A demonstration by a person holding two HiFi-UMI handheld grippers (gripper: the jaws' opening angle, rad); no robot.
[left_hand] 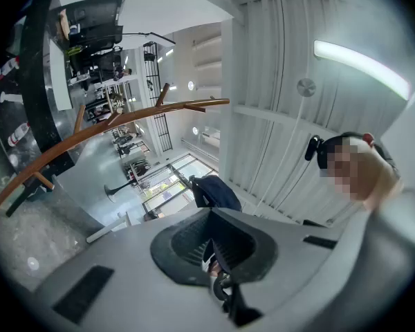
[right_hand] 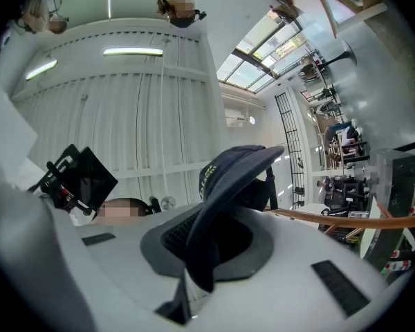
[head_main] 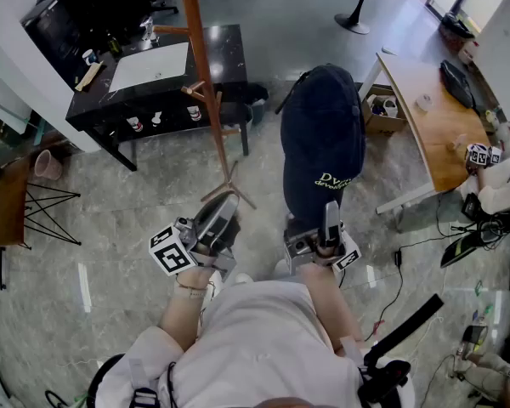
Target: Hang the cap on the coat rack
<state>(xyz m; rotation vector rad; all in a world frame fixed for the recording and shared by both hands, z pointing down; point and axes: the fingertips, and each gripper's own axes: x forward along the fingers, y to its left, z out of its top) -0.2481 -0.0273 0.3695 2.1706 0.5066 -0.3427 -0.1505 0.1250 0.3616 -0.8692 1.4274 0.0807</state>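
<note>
A dark navy cap (head_main: 323, 134) with pale lettering on its brim is held up in front of me. My right gripper (head_main: 330, 221) is shut on the brim from below. In the right gripper view the cap (right_hand: 235, 178) curves up out of the right gripper (right_hand: 207, 239). The wooden coat rack (head_main: 206, 66) stands to the left of the cap, with short pegs on its pole. My left gripper (head_main: 216, 218) is raised near the rack's foot and is shut with nothing in it. The left gripper view shows the rack (left_hand: 111, 126), the cap (left_hand: 214, 191) and the closed left gripper (left_hand: 211, 249).
A black table (head_main: 217, 45) with a white board stands behind the rack. At the right stands a wooden desk (head_main: 425, 113), with a cardboard box (head_main: 379, 109) under it. Cables (head_main: 395, 283) lie on the floor at the right. A pink bucket (head_main: 47, 164) sits far left.
</note>
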